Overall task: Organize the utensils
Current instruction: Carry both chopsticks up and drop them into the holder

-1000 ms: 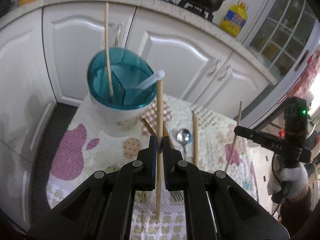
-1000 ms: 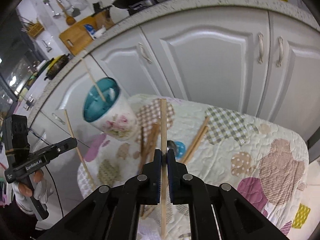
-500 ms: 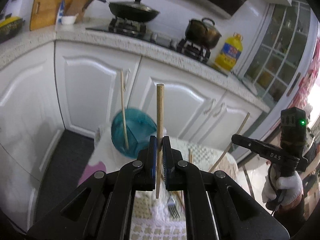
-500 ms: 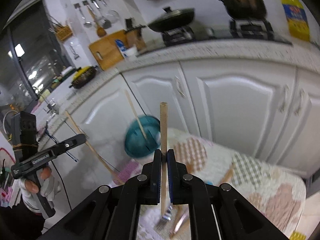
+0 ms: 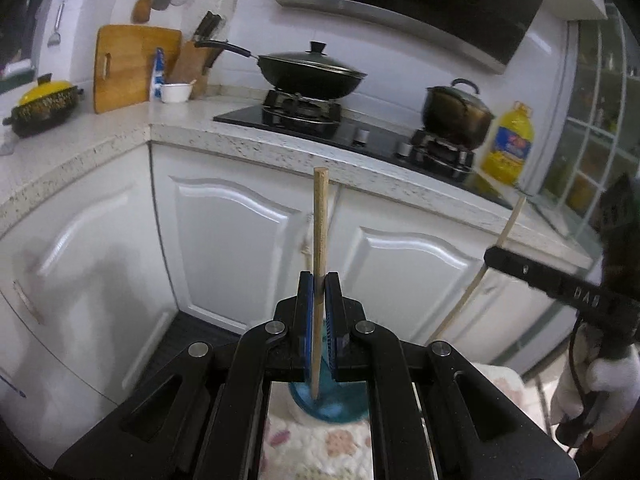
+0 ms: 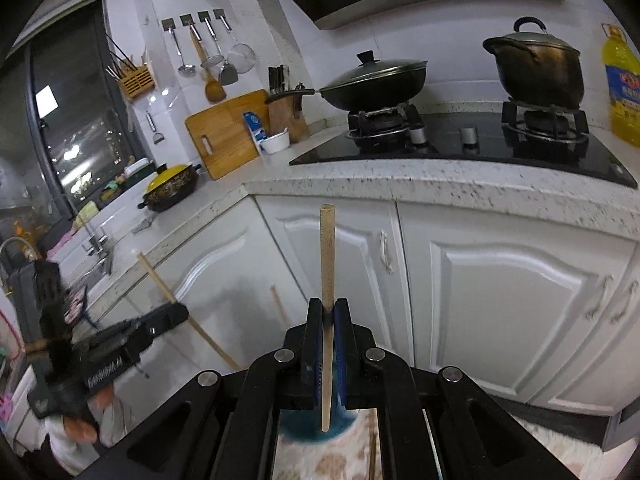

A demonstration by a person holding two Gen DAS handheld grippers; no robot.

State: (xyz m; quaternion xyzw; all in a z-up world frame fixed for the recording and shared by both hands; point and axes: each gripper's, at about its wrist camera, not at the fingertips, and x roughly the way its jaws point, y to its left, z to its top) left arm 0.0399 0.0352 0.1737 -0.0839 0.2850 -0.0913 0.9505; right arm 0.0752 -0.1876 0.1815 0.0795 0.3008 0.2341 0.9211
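In the left wrist view my left gripper (image 5: 319, 280) is shut on a wooden chopstick (image 5: 320, 232) that stands upright. Its lower end hangs over the teal-rimmed cup (image 5: 340, 408), which shows only between the gripper arms. My right gripper (image 6: 328, 306) is likewise shut on a second upright chopstick (image 6: 327, 256) above the same cup (image 6: 304, 428). Each gripper also appears in the other's view: the right gripper (image 5: 492, 258) with its slanted chopstick (image 5: 502, 236), and the left gripper (image 6: 180, 313) with its chopstick (image 6: 158, 278). Another thin chopstick (image 6: 279, 304) stands behind, blurred.
The quilted patterned cloth (image 5: 320, 448) lies under the cup, with a loose chopstick (image 6: 372, 456) on it. White cabinet doors (image 5: 232, 248) and a speckled counter (image 6: 440, 188) fill the background. On the counter are a wok (image 5: 312, 72), a pot (image 6: 536, 68), an oil bottle (image 5: 510, 144) and a cutting board (image 5: 128, 64).
Both grippers have risen and tipped upward with their chopsticks. The cup and cloth have slid to the bottom of both views, and the counter and stove now fill them.
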